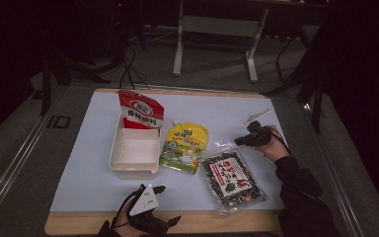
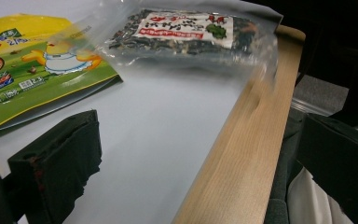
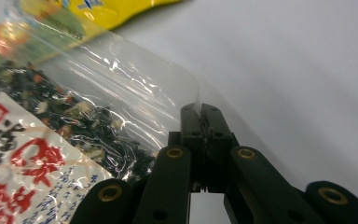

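**Right jaws pinched on the seaweed bag, left jaws spread at the near edge**

Your desk (image 1: pixel 89 168) carries a pale sheet edged with a wooden strip along the near side. Toward the far left of the sheet stands a white tray (image 1: pixel 134 153), open side up, its long side running from far to near. Leaning at its far end is a red and white pouch (image 1: pixel 139 111), upright. Just right of the tray lies a yellow and green spouted pouch (image 1: pixel 185 146), flat, spout toward the far edge. Right of that, nearer the near right corner, lies the clear seaweed bag (image 1: pixel 233 181) with its white and red label, flat on the sheet and angled.

Your right gripper (image 1: pixel 244 140) sits at the far corner of that bag. In the right gripper view its jaws are pressed together on the clear plastic corner of the bag, with the film caught between the tips.

Your left gripper (image 1: pixel 167 204) hangs over the near wooden edge, left of the seaweed bag and apart from it. Its jaws stand wide apart with nothing between them.
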`<state>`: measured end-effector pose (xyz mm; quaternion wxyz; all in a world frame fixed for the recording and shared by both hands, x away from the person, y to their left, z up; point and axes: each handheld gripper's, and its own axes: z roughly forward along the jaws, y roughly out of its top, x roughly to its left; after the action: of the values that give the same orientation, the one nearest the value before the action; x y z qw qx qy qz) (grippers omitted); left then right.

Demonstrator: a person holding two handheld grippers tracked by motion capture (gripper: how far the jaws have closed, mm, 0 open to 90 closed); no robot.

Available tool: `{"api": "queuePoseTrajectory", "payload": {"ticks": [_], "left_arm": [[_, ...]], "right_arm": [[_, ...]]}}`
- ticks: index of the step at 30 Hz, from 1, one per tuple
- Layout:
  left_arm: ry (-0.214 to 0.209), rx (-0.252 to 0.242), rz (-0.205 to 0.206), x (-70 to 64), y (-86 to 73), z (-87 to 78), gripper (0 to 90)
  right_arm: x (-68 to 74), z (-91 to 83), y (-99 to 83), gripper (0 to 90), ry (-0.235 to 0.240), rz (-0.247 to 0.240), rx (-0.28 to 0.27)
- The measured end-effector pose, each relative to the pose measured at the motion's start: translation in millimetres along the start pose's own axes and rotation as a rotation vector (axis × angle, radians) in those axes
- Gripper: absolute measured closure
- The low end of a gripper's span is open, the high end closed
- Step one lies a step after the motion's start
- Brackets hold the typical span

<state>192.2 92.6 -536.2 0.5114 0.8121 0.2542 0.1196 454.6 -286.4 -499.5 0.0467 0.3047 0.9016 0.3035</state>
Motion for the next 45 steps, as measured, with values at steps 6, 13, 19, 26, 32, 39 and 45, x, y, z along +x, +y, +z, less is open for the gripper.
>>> {"api": "queuePoseTrajectory", "payload": {"ticks": [6, 13, 19, 26, 32, 39, 45], "left_arm": [[-0.008, 0.001, 0.003, 0.5, 1.4, 2.1, 1.8], [-0.01, 0.001, -0.007, 4.2, 6.3, 6.7, 1.8], [-0.023, 0.002, -0.029, 10.5, 14.5, 11.0, 1.8], [-0.038, 0.022, -0.056, 14.9, 22.9, 17.2, 2.2], [-0.047, 0.008, -0.104, 20.4, 26.2, 20.8, 2.6], [-0.055, 0.029, -0.106, 22.5, 25.5, 30.0, 6.9], [-0.079, 0.015, -0.122, 23.7, 28.0, 41.5, 10.6]], "right_arm": [[8.3, -21.9, 7.0, 89.9, -0.028, -0.018, -0.05], [22.5, -48.1, 14.4, 89.9, -0.053, -0.055, -0.114], [36.5, -69.8, 21.5, 90.0, -0.062, -0.089, -0.161], [58.5, -94.2, 31.6, 90.0, -0.062, -0.156, -0.217], [81.5, -111.0, 39.0, 90.0, -0.046, -0.221, -0.258], [113.8, -126.4, 44.7, 90.0, -0.037, -0.313, -0.309], [140.3, -140.7, 47.2, 90.0, -0.016, -0.386, -0.347]]}}
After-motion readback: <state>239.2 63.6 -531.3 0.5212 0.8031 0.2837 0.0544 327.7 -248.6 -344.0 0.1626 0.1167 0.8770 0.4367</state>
